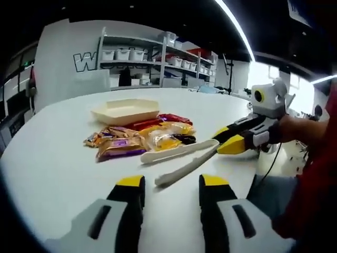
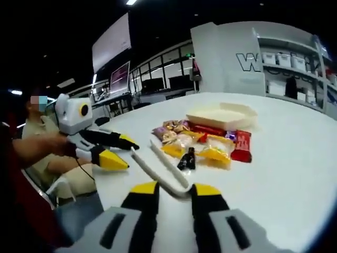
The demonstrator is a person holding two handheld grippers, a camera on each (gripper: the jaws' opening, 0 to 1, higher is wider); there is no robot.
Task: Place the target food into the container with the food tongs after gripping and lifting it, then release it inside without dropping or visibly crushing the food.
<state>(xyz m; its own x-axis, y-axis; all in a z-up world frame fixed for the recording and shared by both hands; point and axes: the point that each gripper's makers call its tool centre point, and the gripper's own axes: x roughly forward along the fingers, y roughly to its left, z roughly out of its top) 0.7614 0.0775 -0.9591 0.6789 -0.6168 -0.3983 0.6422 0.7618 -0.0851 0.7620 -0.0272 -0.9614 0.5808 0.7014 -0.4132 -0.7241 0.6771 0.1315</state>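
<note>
White food tongs lie spread on the white table, tips toward a pile of wrapped snack packets. Behind the pile sits a shallow beige container with nothing in it. My right gripper comes in from the right, shut on the tongs' joined end. In the right gripper view that joined end of the tongs sits between my right gripper's yellow tips, and the snack packets and container lie beyond. My left gripper is open and holds nothing; it also appears as the left gripper beside the tongs.
The round table's near edge runs by a seated person. A red sleeve is at the right. Shelves with white bins stand behind the table. Bare tabletop lies around the pile.
</note>
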